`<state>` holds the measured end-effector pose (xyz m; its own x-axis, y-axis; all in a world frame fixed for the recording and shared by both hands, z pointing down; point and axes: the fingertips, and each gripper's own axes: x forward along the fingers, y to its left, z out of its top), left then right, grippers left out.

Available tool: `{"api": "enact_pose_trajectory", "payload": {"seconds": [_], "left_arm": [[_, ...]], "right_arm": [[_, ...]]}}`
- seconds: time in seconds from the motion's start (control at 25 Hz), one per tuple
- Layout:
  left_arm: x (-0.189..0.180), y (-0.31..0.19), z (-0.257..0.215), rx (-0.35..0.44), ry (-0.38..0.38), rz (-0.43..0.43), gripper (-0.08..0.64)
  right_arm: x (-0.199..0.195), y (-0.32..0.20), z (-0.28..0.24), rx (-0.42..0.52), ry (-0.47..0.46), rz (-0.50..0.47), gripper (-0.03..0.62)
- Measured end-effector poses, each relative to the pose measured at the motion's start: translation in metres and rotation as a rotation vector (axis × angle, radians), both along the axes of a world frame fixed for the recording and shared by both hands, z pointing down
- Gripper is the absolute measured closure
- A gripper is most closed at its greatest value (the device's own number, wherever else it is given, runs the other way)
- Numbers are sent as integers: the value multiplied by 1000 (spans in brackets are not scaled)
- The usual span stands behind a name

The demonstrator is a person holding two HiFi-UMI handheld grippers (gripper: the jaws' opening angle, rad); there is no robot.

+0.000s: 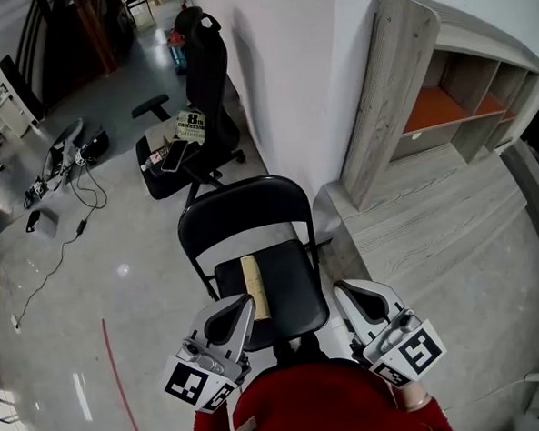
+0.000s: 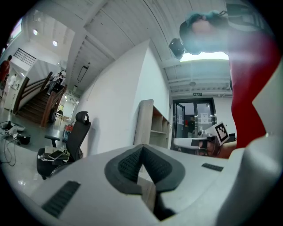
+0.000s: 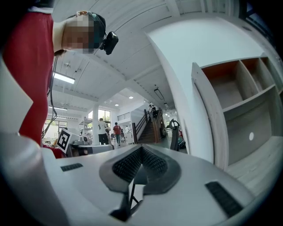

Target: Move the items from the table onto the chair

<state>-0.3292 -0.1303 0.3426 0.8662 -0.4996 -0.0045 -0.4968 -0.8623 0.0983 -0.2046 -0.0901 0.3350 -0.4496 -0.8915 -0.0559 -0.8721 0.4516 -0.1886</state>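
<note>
Left gripper (image 1: 241,305) and right gripper (image 1: 345,292), both shut and empty, hang over the chair (image 1: 292,281); the wooden strip (image 1: 253,279) lies on its seat. We judge a low sweep could knock it off.

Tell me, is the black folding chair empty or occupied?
Occupied: a long pale wooden strip lies flat on the seat of the black folding chair.

Black folding chair (image 1: 292,286) (seat) carries a wooden strip (image 1: 255,286).
</note>
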Motion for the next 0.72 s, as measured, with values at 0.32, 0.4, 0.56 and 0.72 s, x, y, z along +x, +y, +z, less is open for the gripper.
{"api": "enact_pose_trajectory", "payload": {"seconds": [0.32, 0.4, 0.56, 0.72], "left_arm": [[-4, 1, 2, -21, 4, -25, 552], [-4, 2, 1, -21, 3, -28, 552], [-5, 1, 2, -27, -5, -38, 552], [-8, 0, 4, -33, -10, -46, 552]], "right_arm": [[3, 2, 3, -11, -2, -8, 580], [3, 1, 2, -14, -5, -12, 580], [2, -1, 3, -19, -8, -23, 580], [-1, -3, 4, -19, -7, -33, 580]]}}
